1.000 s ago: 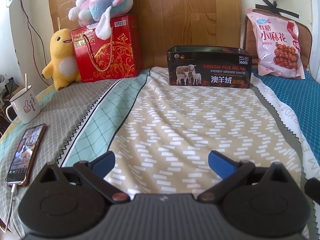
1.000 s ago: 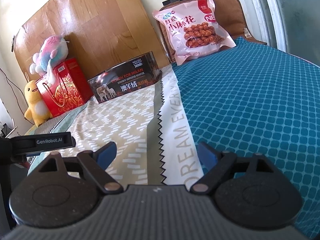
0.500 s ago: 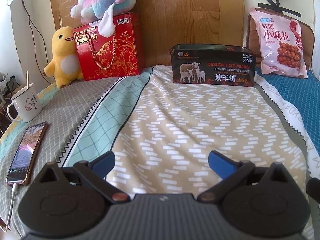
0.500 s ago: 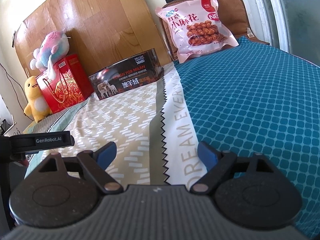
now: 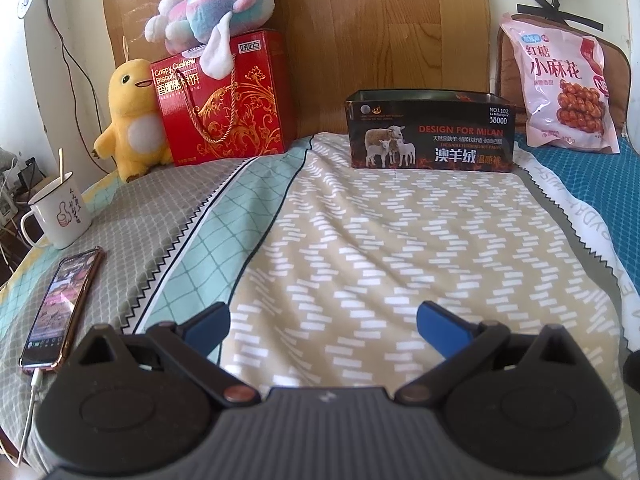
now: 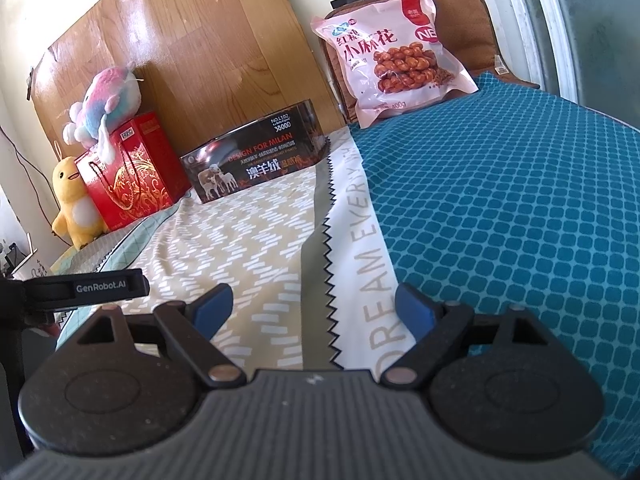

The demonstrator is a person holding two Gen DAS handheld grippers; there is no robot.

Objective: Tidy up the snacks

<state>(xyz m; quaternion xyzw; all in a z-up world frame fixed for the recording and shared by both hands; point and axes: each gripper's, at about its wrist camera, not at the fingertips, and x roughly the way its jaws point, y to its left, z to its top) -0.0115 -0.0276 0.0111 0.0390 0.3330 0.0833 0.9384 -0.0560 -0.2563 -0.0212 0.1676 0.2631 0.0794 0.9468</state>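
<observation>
At the head of the bed (image 5: 360,248), against the wood headboard (image 5: 384,40), stands a black tin (image 5: 430,136), lid off, sheep print on front. Pink snack bag (image 5: 560,88) leans upright on a brown cushion (image 5: 616,80), right of the tin, apart from it. Red gift box (image 5: 224,100) stands left of the tin, plush (image 5: 212,4) on top, yellow duck toy (image 5: 132,120) touching its left side. Mug (image 5: 60,212) and phone (image 5: 60,308) lie at the bed's left edge, cable plugged into the phone.

Left tool (image 5: 323,320) spread wide, nothing between the blue pads (image 5: 210,322), low over the tan patterned sheet. Right tool (image 6: 314,304) also released, empty, over the sheet's zigzag seam beside the teal cover (image 6: 500,208). Both tools well apart from bag and tin.
</observation>
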